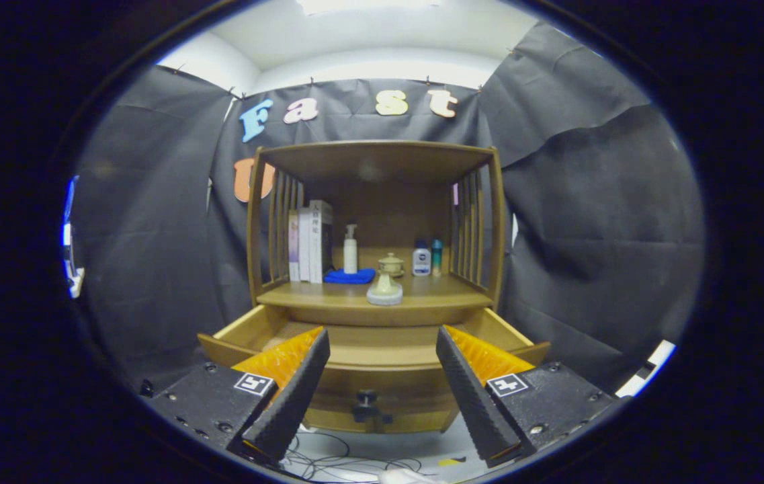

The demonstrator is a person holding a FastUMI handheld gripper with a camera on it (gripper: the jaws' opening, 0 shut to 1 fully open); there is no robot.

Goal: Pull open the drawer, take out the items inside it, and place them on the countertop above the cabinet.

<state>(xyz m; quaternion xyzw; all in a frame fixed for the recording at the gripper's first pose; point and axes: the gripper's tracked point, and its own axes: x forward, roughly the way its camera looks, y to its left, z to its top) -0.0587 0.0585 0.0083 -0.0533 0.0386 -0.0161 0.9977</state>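
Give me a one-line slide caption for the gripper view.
Open gripper jaws frame the pulled-out drawer; a small lidded pot sits on the countertop.

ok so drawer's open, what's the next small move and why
Probably tip the gripper down and ease it forward over the drawer. The drawer is already pulled out, the gripper is open and holds nothing, and the drawer's inside is mostly hidden from this angle, so whether anything is left in it cannot be told. A cup and a cloth sit on the countertop.
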